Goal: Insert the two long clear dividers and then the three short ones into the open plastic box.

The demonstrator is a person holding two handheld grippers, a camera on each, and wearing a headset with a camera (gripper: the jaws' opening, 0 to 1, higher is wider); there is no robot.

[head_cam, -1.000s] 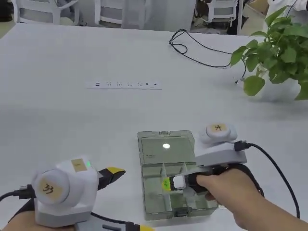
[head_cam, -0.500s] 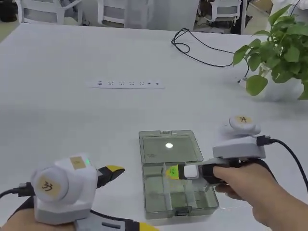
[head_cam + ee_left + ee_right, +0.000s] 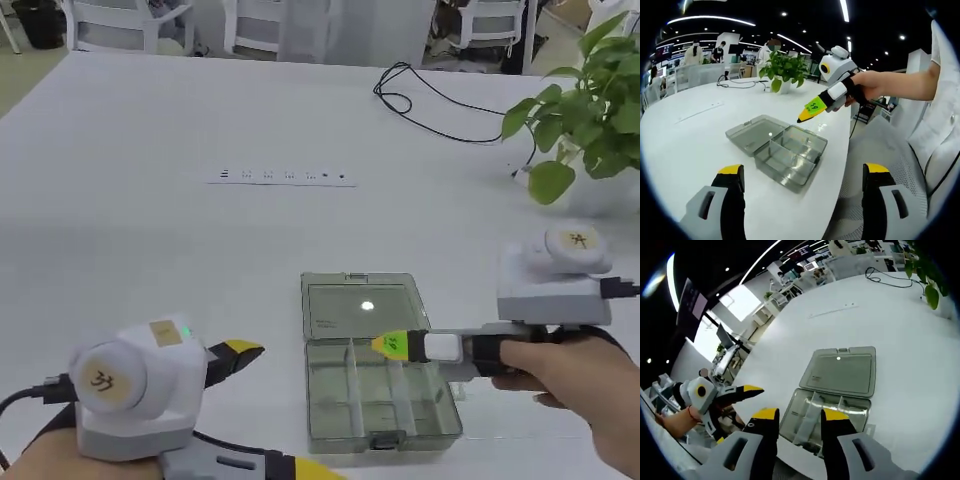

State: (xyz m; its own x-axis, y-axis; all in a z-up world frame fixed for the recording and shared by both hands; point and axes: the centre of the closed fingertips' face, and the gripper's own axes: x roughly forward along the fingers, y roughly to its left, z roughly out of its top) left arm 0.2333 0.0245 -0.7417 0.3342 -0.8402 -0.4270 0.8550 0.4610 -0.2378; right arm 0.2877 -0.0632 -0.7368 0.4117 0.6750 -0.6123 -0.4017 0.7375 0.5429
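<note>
The open plastic box (image 3: 380, 400) sits low in the centre of the head view, near the front edge of the white table (image 3: 150, 230). Its long axis runs left to right across the frame. The lid (image 3: 362, 305) lies flat toward the top of the frame and the latch faces the bottom. Clear dividers (image 3: 352, 385) stand upright in the tray and split it into compartments. Their number is hard to read through the clear plastic.

Bare table stretches to the left of the box and above it. A power strip (image 3: 283, 177) lies well apart in the upper middle, with a black cable (image 3: 440, 95) and a potted plant (image 3: 585, 110) at the upper right.

The right gripper (image 3: 392, 345) comes in from the right and points left, its yellow tip hanging over the tray's far edge. In the right gripper view its fingers (image 3: 835, 416) stand a narrow gap apart with nothing pinched between them.

The left gripper (image 3: 802, 169) hovers at the lower left of the head view, well clear of the box. Its fingers (image 3: 730, 175) are spread wide and hold nothing.
</note>
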